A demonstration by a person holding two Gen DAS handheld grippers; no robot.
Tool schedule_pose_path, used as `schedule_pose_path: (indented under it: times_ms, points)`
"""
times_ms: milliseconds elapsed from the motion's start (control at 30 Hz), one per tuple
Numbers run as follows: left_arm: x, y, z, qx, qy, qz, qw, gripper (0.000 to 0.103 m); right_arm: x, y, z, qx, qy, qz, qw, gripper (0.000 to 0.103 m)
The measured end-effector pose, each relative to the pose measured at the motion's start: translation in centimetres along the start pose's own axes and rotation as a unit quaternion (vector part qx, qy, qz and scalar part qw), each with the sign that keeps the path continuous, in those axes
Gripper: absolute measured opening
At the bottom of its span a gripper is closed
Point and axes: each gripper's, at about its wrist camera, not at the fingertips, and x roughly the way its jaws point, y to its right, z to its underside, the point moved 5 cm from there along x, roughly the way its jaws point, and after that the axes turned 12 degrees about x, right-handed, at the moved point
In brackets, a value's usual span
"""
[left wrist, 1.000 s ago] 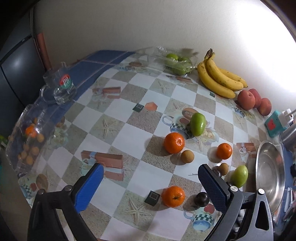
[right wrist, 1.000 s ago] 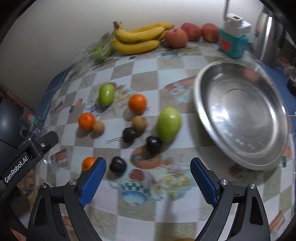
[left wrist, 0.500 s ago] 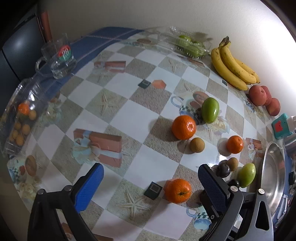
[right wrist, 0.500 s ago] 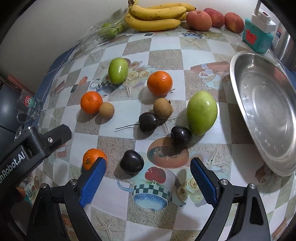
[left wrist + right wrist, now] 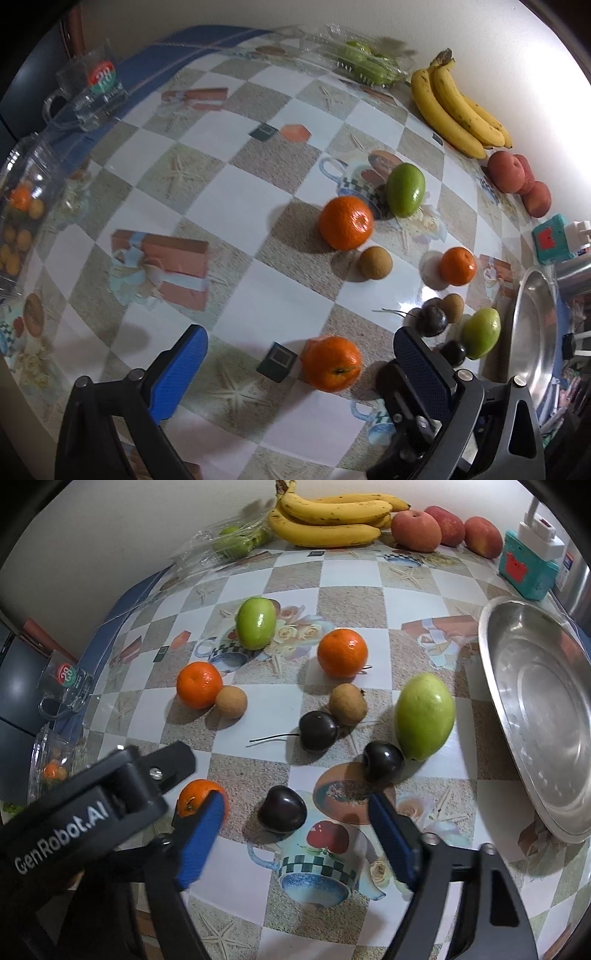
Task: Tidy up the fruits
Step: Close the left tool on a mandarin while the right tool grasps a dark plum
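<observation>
The right gripper pointed steeply down at the checked tablecloth, its jaws closing with a dark cherry lying between the blue pads but touched by neither. The left gripper stood wide open over a mandarin, which lay between its pads, nearer the right one and free of both. In the right wrist view that mandarin was half hidden behind the right gripper's left pad. Two further cherries, one with a stem, lay just beyond, one touching a brown longan, the other touching a large green fruit. Farther off lay two more mandarins, a second longan and a smaller green fruit. The steel bowl on the right was cut off by the frame edge; nothing lay in its visible part. A clear clamshell box by the wall held green fruit, indistinct through the plastic. Another clear box at the left edge held small orange fruits, blurred. Bananas and three peaches lay along the wall, and a glass mug stood at the table's far left.
</observation>
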Motion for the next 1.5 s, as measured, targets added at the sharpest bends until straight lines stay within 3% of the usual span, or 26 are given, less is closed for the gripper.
schedule_pose_path:
  times_ms: [100,167,233,400,600,867,1167,1367,1500]
  points:
    - [0.3,0.4,0.1,0.004,-0.005,0.008,0.9999,0.089,0.3,-0.1,0.1,-0.003,-0.003,-0.001,1.0,0.073]
    - [0.6,0.7,0.2,0.005,-0.01,0.016,0.9998,0.085,0.5,-0.1,0.2,-0.003,-0.007,-0.001,1.0,0.062]
    - [1.1,1.0,0.3,0.004,-0.019,0.027,0.9995,0.081,0.9,0.0,0.1,-0.002,-0.01,0.001,1.0,0.06]
    - [1.8,1.8,0.7,0.007,-0.033,0.047,0.9983,0.055,1.0,0.1,0.3,-0.001,-0.014,0.002,1.0,0.051]
    - [1.9,2.0,0.8,0.005,-0.034,0.054,0.9979,0.039,1.1,-0.5,0.7,-0.015,-0.014,-0.001,1.0,0.043]
    - [2.0,1.5,0.8,-0.003,-0.034,0.061,0.9976,0.039,1.2,-0.7,0.9,-0.012,-0.021,-0.019,1.0,0.032]
    - [1.4,0.4,0.8,-0.027,-0.023,0.055,0.9978,0.038,0.7,-0.2,1.1,0.0,-0.025,-0.029,0.999,0.031]
    - [0.2,-0.8,0.2,-0.046,0.005,0.03,0.9985,0.038,-0.2,0.0,0.5,0.018,-0.018,-0.042,0.999,0.03]
    - [-0.9,-1.1,-0.4,-0.05,0.026,0.019,0.9982,0.038,-1.4,0.5,0.1,0.024,-0.001,-0.025,0.999,0.03]
